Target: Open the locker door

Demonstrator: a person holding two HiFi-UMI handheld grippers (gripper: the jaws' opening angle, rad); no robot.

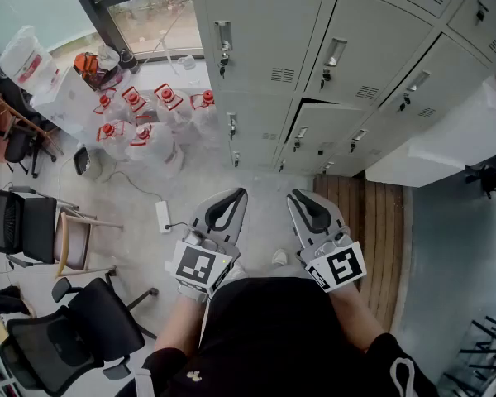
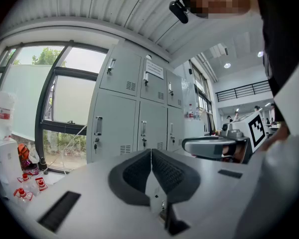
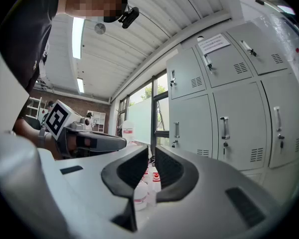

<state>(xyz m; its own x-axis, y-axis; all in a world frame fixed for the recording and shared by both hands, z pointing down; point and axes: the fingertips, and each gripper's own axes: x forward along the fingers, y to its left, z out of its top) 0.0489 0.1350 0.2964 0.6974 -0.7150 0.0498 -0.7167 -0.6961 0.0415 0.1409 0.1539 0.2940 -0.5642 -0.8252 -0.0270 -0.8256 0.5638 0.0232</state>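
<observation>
A bank of grey lockers (image 1: 264, 23) fills the top of the head view, each door with a vertical handle (image 1: 223, 38) and a key lock under it. One lower-row door (image 1: 335, 131) shows a dark gap along its top edge. Both grippers hang low in front of the person, well short of the lockers and touching nothing. My left gripper (image 1: 236, 193) has its black pads (image 2: 134, 171) pressed together at the tip. My right gripper (image 1: 298, 193) is shut too, with only a sliver between its pads (image 3: 172, 171) and nothing in it. The lockers (image 2: 139, 118) (image 3: 224, 113) stand ahead in both gripper views.
Several large water bottles with red caps (image 1: 149, 114) stand on the floor left of the lockers, below a window (image 1: 153, 15). A white power strip (image 1: 163, 216) lies on the floor. Black office chairs (image 1: 91, 321) are at lower left. A white counter (image 1: 446, 147) juts in at right above a wooden floor strip (image 1: 380, 222).
</observation>
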